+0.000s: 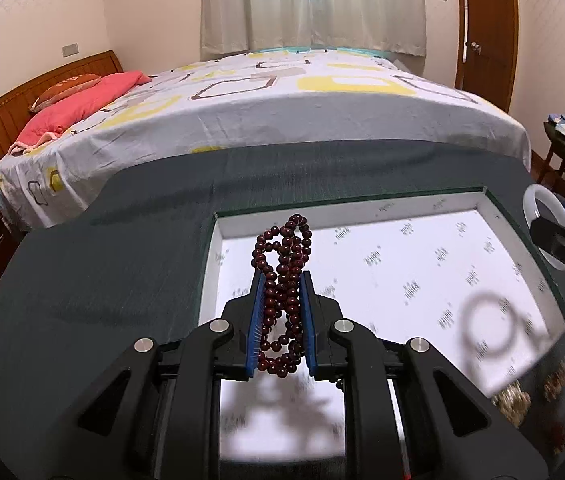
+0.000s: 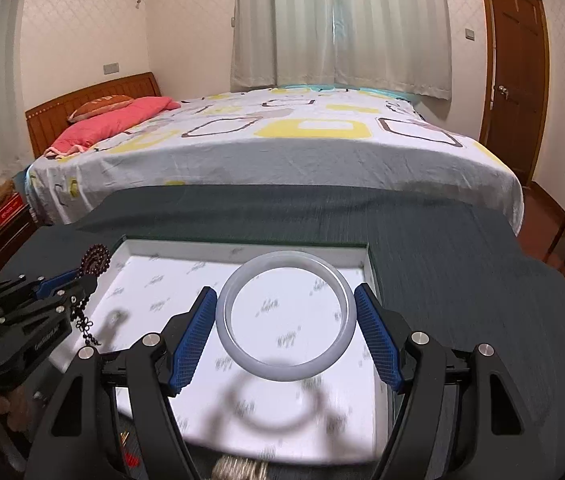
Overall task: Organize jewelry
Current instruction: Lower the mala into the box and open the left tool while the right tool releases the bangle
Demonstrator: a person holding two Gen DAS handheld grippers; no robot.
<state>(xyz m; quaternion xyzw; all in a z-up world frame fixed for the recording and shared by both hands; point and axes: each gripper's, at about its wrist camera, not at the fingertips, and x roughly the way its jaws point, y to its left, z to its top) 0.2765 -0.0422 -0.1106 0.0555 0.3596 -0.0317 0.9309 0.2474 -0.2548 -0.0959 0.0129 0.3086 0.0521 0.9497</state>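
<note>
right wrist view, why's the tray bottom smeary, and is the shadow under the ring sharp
Right wrist view: the print on the white-lined tray is streaked by motion blur, while the pale translucent bangle between the jaws is crisp; its ring shadow below is soft-edged. Left wrist view: same smeared print, sharp dark red bead strand.

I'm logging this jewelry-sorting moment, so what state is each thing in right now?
Left gripper: shut on the dark red wooden bead strand, held above the box.
Right gripper: shut on the pale translucent jade-like bangle, held above the box.
White shallow paper-lined box: open, nothing visible inside.
Brown wooden door: closed.
White curtains: drawn.
</note>
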